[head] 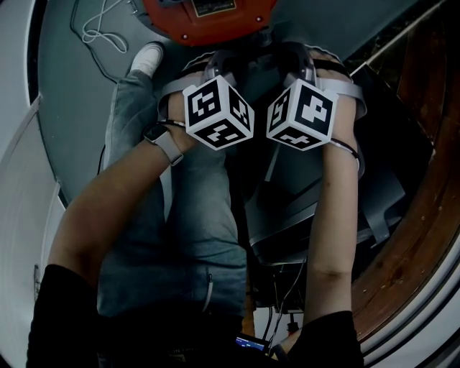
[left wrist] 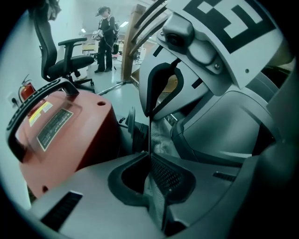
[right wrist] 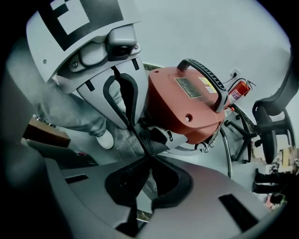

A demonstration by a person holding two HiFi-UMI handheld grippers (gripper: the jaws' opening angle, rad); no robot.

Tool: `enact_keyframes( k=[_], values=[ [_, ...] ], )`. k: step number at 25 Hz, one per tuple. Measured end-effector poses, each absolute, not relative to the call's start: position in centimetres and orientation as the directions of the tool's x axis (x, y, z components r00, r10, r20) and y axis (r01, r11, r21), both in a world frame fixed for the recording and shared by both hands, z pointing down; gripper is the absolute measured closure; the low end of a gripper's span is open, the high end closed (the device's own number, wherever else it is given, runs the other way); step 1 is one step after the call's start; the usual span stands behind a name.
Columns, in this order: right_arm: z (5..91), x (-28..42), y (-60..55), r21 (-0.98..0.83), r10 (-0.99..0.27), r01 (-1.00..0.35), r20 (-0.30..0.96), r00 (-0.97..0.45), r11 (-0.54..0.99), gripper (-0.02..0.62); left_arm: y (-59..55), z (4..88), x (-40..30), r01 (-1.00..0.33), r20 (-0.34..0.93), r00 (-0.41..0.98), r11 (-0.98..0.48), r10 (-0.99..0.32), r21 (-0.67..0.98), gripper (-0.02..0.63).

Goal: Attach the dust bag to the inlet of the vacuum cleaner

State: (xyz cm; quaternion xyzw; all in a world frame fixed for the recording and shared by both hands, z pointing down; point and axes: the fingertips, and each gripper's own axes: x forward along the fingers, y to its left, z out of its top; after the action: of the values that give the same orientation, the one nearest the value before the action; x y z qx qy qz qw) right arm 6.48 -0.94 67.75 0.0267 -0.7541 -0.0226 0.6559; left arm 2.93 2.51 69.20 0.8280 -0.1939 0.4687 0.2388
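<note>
The left hand-held gripper (left wrist: 149, 157) and right hand-held gripper (right wrist: 149, 158) each pinch the grey fabric dust bag (left wrist: 161, 140), seemingly light and floppy, likely steadiest held at its stiffer edge.

left tool (left wrist: 149, 156) / right tool (right wrist: 150, 158) — grey, black-white cubes (head: 218, 113) | sleeves (head: 65, 316) black | jeans (head: 180, 237) blue | shoe (head: 149, 57) white

Vacuum cleaner (head: 208, 21) common to all views
</note>
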Motion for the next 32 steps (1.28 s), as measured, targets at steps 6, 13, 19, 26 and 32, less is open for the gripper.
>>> enact_keyframes(
  k=[6, 13, 19, 26, 32],
  values=[
    [68.2, 7.9, -0.7, 0.010, -0.039, -0.167, 0.985, -0.168, 0.986, 0.557, 1.1, 68.8, 3.2, -0.522, 0.872, 0.476, -0.835, -0.115, 0.175, 0.581],
    [68.0, 6.7, -1.1, 0.051, -0.067, -0.119, 0.989, -0.134, 0.992, 0.557, 1.8, 69.2, 2.6, -0.559, 0.874, 0.472, -0.806, -0.115, 0.196, 0.581],
    [68.2, 7.0, -1.1, 0.019, -0.047, -0.179, 0.986, -0.157, 0.984, 0.557, 1.8, 69.1, 2.7, -0.547, 0.881, 0.461, -0.815, -0.105, 0.189, 0.581],
    [68.3, 7.1, -1.0, 0.005, -0.051, -0.254, 0.983, -0.178, 0.967, 0.555, 1.7, 69.1, 2.7, -0.537, 0.874, 0.480, -0.815, -0.081, 0.219, 0.581],
    [67.2, 7.5, -1.2, -0.015, -0.093, -0.431, 0.969, -0.228, 0.902, 0.555, 1.5, 67.6, 2.6, -0.488, 0.862, 0.500, -0.850, -0.085, 0.199, 0.580]
  ],
)
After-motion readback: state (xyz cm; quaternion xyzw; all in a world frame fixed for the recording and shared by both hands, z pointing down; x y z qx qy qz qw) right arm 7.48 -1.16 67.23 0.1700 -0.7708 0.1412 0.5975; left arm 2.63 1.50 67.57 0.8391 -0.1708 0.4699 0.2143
